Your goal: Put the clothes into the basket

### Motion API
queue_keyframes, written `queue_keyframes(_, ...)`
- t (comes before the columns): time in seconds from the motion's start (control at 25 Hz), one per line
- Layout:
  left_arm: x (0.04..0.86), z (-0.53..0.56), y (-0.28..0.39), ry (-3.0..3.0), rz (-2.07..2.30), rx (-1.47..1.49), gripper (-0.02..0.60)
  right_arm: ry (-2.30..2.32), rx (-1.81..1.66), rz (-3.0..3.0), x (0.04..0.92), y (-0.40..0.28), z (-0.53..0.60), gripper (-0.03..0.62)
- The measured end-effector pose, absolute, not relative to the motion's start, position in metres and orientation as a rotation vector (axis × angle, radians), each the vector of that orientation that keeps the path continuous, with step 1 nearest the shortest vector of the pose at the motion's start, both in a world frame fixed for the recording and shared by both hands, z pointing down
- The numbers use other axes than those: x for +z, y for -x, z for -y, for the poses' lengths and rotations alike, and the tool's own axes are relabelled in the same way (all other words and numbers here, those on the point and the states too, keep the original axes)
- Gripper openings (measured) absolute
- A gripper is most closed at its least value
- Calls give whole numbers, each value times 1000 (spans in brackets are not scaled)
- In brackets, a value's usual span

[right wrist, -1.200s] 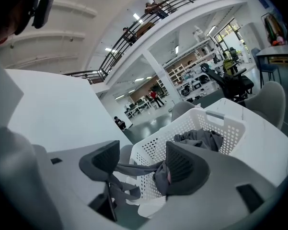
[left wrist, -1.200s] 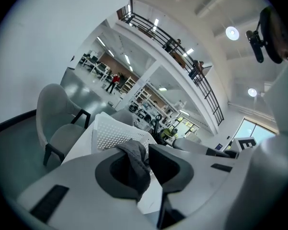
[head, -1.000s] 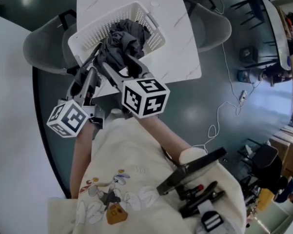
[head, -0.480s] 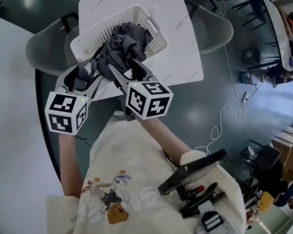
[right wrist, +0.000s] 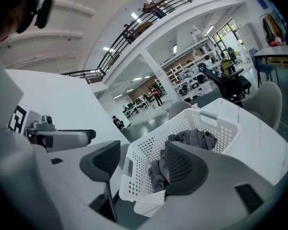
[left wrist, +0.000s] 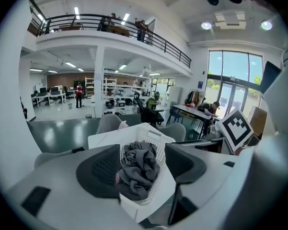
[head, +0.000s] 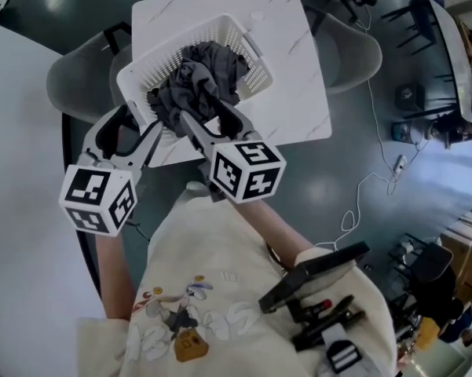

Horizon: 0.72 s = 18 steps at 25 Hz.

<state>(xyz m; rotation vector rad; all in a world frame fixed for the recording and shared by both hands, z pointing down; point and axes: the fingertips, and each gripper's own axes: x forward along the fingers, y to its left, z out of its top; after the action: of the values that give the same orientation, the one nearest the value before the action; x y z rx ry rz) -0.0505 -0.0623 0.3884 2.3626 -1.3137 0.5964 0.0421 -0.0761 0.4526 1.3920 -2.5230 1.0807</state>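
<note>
A white slatted basket (head: 247,49) stands on the white marble table (head: 298,93) with a heap of dark grey clothes (head: 196,81) inside it; a fold lies over the near rim. My left gripper (head: 137,120) hangs just short of the basket's near left corner. Its jaws have just been opening and nothing sits between them. In the left gripper view the clothes (left wrist: 139,169) and basket (left wrist: 151,134) lie beyond the left gripper (left wrist: 141,171). My right gripper (head: 212,120) is open at the near rim. The right gripper view shows the basket (right wrist: 144,152) straight ahead, with clothes (right wrist: 194,139) inside.
Grey chairs stand at the table's left (head: 78,81) and right (head: 357,49). A white cable (head: 369,191) trails over the dark floor to the right. A large white surface (head: 23,210) fills the left side. A black stand (head: 314,277) sits near the person's lap.
The left gripper has risen, rolled and spread its jaws, letting go of the grey cloth, which now lies in the basket. The right gripper has kept its place.
</note>
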Motion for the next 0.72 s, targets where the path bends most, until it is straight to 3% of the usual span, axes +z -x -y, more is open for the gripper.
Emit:
queue_keyframes(0.12, 379, 58, 49, -2363, 1352, 539, 293, -1383, 977, 2540, 443, -48, 68, 259)
queue_keyframes(0.36, 354, 41, 46, -2371, 1421, 379, 188, -1455, 741, 2578, 412, -61, 55, 133)
queue_keyframes(0.48, 345, 30, 45, -2362, 1442, 300, 83, -1479, 656, 2584, 402, -63, 46, 111)
queue_keyframes(0.72, 354, 9, 43, -2293, 1415, 181, 23, -1475, 560, 2567, 393, -61, 27, 102)
